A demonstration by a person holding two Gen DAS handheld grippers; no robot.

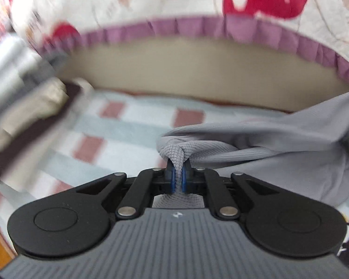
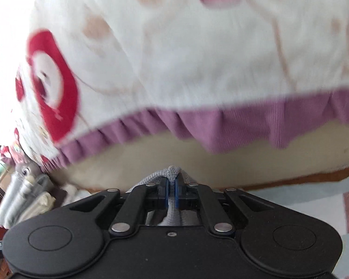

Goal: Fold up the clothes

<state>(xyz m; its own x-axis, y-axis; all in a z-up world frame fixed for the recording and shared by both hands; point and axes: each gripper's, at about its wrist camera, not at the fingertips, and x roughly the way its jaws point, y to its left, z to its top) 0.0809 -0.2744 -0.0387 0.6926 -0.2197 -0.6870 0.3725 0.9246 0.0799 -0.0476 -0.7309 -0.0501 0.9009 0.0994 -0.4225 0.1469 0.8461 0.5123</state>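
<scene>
A grey knitted garment (image 1: 279, 137) hangs in front of the left wrist camera and stretches off to the right. My left gripper (image 1: 177, 176) is shut on a bunched fold of its edge, held above the checked sheet (image 1: 128, 125). In the right wrist view my right gripper (image 2: 171, 187) is shut on another bunch of the same grey garment (image 2: 171, 173); only a small tuft shows above the blue pads (image 2: 166, 193). The rest of the cloth is hidden below the gripper body.
A white quilt with red prints and a purple ruffle (image 1: 197, 26) drapes over a beige mattress edge (image 1: 197, 69) ahead; it also shows in the right wrist view (image 2: 197, 69). Blurred metal and beige objects (image 1: 23, 93) lie at the left, with cluttered items (image 2: 23, 197) at far left.
</scene>
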